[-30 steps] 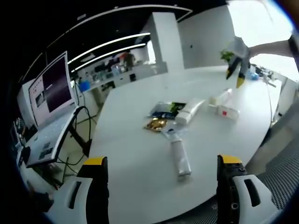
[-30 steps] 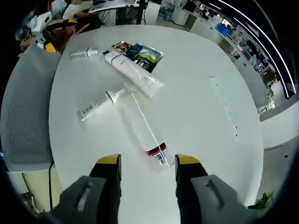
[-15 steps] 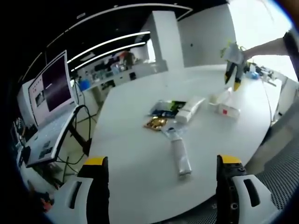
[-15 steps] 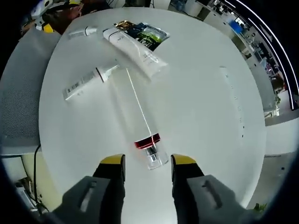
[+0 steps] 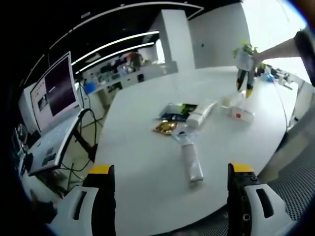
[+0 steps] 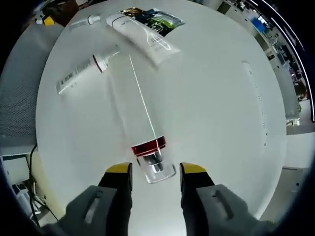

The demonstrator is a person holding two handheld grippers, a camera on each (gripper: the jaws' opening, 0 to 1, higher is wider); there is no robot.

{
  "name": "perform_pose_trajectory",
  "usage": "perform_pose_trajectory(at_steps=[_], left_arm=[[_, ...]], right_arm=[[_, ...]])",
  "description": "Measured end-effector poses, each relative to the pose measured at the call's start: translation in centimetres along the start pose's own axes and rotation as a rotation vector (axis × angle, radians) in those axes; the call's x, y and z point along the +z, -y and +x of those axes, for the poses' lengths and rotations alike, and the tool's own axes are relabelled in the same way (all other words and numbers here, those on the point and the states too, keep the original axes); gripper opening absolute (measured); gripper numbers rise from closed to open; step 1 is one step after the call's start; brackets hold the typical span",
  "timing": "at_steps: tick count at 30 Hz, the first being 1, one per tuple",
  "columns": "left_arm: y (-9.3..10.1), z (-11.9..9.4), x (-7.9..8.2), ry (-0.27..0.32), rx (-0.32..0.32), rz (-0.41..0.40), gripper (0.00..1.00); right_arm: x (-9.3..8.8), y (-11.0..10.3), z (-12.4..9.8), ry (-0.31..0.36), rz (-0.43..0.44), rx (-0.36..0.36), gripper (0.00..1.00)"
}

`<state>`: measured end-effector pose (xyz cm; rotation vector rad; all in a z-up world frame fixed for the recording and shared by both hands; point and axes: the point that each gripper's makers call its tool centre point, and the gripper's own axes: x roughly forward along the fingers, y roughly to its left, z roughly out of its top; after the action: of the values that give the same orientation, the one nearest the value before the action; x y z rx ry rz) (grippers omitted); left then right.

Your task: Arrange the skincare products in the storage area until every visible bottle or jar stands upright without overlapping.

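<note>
Between the parted yellow-tipped fingers of the right gripper point(image 6: 151, 169), nothing clamped, the clear cap of a long transparent bottle point(image 6: 139, 125) with a red band is seen lying on the glossy white round table point(image 6: 211, 93). Farther off, a white tube point(image 6: 143, 32), a slim labelled bottle point(image 6: 81, 71) and dark sachets point(image 6: 162, 19) lie flat. The left gripper point(image 5: 167, 174) is held level at the near edge, fingers wide apart, empty.

tube labels point(image 6: 74, 78) unreadable, sachets point(image 5: 173, 118) indistinct
</note>
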<state>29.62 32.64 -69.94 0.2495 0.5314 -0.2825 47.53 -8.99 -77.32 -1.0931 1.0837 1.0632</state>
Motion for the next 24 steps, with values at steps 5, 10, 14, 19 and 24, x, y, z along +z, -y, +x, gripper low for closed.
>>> perform_pose_trajectory(at_steps=[5, 10, 14, 19, 24], left_arm=[[-0.1, 0.2, -0.1, -0.011, 0.002, 0.006, 0.93], [0.0, 0.3, -0.4, -0.034, -0.003, 0.005, 0.95], [0.1, 0.2, -0.2, -0.028, -0.005, 0.006, 0.95], [0.5, 0.2, -0.3, -0.043, -0.02, 0.014, 0.97], [0.5, 0.0, -0.3, -0.054, -0.03, -0.007, 0.97]], right_arm=[[-0.2, 0.5, 0.6, -0.008, 0.002, 0.017, 0.37], [0.1, 0.5, 0.9, -0.011, -0.011, 0.021, 0.38], [0.1, 0.3, 1.0, -0.015, -0.029, 0.047, 0.36], [0.2, -0.3, 1.1, 0.007, -0.033, 0.086, 0.32], [0.2, -0.4, 1.1, 0.028, -0.034, 0.096, 0.33]])
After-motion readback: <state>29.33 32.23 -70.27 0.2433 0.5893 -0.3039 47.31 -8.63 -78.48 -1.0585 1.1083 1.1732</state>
